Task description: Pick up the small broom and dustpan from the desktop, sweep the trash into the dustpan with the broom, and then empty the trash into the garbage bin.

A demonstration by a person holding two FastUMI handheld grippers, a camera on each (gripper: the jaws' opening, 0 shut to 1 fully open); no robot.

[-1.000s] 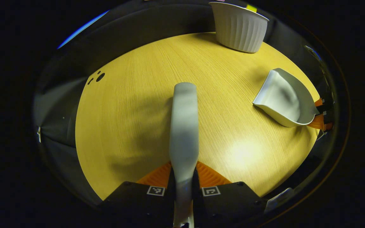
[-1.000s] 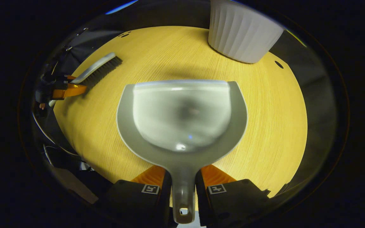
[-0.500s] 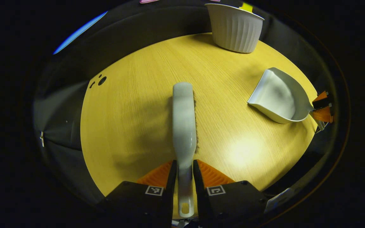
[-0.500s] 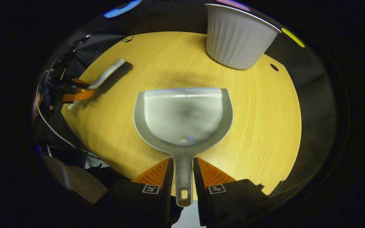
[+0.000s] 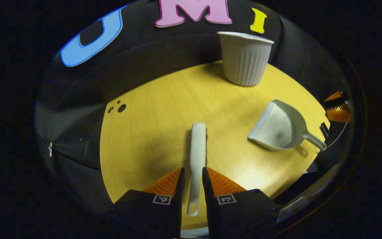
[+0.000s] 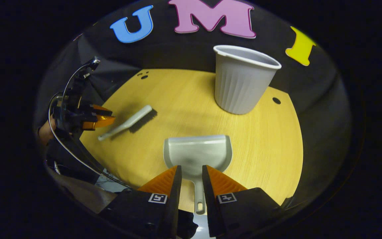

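Note:
The small white broom (image 5: 198, 142) lies flat on the yellow wooden table (image 5: 144, 139), bristles to one side. Its handle end points at my left gripper (image 5: 193, 170), which is open and drawn back above it, touching nothing. In the right gripper view the broom (image 6: 134, 118) lies apart from that gripper (image 6: 103, 120), held by a hand at the table's left edge. The grey dustpan (image 6: 197, 152) rests on the table, its handle toward my right gripper (image 6: 191, 167), open and clear of it. The dustpan (image 5: 279, 127) also lies apart from the right gripper (image 5: 336, 111) in the left gripper view.
A white ribbed garbage bin (image 6: 240, 83) stands upright at the table's far edge, also seen as the bin (image 5: 245, 59) beyond the broom. Small dark holes (image 5: 121, 108) mark the tabletop near its left rim. The black cloth wall rises behind the table.
Both grippers let go and pulled back and upward. The broom and dustpan, held a second ago, now lie on the table farther from the fingers.

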